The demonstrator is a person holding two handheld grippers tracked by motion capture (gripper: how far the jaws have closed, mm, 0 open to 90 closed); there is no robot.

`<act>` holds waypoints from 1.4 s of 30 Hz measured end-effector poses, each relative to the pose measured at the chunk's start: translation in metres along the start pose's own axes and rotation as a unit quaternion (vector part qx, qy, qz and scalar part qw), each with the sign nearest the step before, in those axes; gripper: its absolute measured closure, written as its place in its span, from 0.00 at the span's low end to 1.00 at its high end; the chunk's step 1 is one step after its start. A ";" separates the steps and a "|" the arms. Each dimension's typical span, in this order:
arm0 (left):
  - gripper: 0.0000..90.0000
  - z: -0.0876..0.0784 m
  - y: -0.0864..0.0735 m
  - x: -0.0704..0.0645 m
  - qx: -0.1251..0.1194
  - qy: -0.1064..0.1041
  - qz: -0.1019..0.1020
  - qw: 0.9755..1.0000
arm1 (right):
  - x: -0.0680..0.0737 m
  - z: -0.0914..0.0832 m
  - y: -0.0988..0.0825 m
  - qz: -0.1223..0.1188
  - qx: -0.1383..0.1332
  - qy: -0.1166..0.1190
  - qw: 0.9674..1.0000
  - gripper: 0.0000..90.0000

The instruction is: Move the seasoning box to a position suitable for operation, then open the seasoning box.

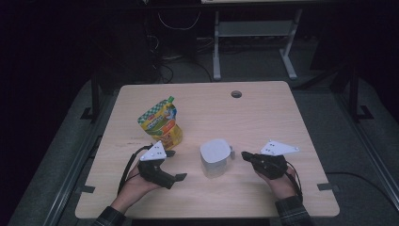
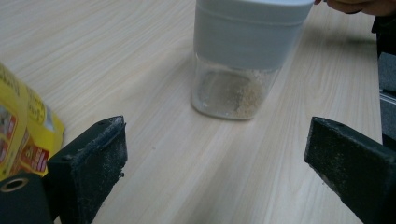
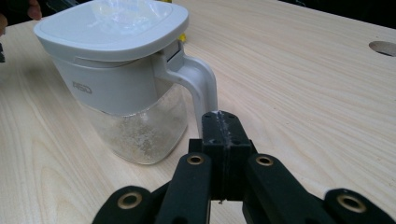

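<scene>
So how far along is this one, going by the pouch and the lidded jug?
Nothing looks done: the jug is lidded, the pouch upright behind. Left hand-held gripper is open facing the jug; the right hand-held gripper is shut by its handle. Gripping anything is still left.

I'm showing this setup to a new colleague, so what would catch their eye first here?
The white-lidded jug at the table's middle, clear below with a little pale grain in it. Next, the yellow pouch standing behind the left gripper, the only bright colour. The left gripper is open toward the jug; the right gripper is shut just short of the handle.
</scene>
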State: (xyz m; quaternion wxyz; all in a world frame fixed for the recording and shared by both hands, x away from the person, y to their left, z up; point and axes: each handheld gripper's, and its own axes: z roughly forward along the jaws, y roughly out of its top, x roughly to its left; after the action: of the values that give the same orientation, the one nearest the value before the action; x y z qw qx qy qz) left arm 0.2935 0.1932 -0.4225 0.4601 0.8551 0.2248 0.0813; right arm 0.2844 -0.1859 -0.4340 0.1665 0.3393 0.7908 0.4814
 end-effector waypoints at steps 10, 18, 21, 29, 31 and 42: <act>0.06 0.008 0.017 0.002 -0.011 -0.011 0.013 1.000 | -0.002 -0.001 0.000 0.009 -0.001 -0.006 1.000 1.00; 0.06 0.017 0.027 0.000 -0.012 -0.020 0.026 0.999 | -0.004 -0.001 0.000 0.013 -0.001 -0.002 1.000 1.00; 0.06 0.021 0.031 -0.001 -0.017 -0.027 0.029 0.999 | -0.004 -0.001 0.000 0.014 -0.001 -0.003 1.000 1.00; 0.06 0.039 0.039 -0.005 -0.014 -0.040 0.041 0.998 | -0.004 -0.001 -0.001 0.018 0.000 -0.004 1.000 1.00; 0.06 0.043 0.041 -0.005 -0.015 -0.043 0.043 0.998 | -0.004 -0.001 -0.001 0.018 0.000 -0.004 1.000 1.00; 0.07 0.065 0.046 -0.009 -0.011 -0.057 0.047 0.997 | -0.005 -0.001 -0.001 0.017 -0.002 -0.006 1.000 1.00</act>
State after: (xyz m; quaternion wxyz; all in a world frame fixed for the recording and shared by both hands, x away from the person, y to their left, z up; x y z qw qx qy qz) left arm 0.3224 0.1184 -0.4202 0.4775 0.8626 0.1572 0.0568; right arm 0.2870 -0.1902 -0.4347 0.1640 0.3553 0.7827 0.4840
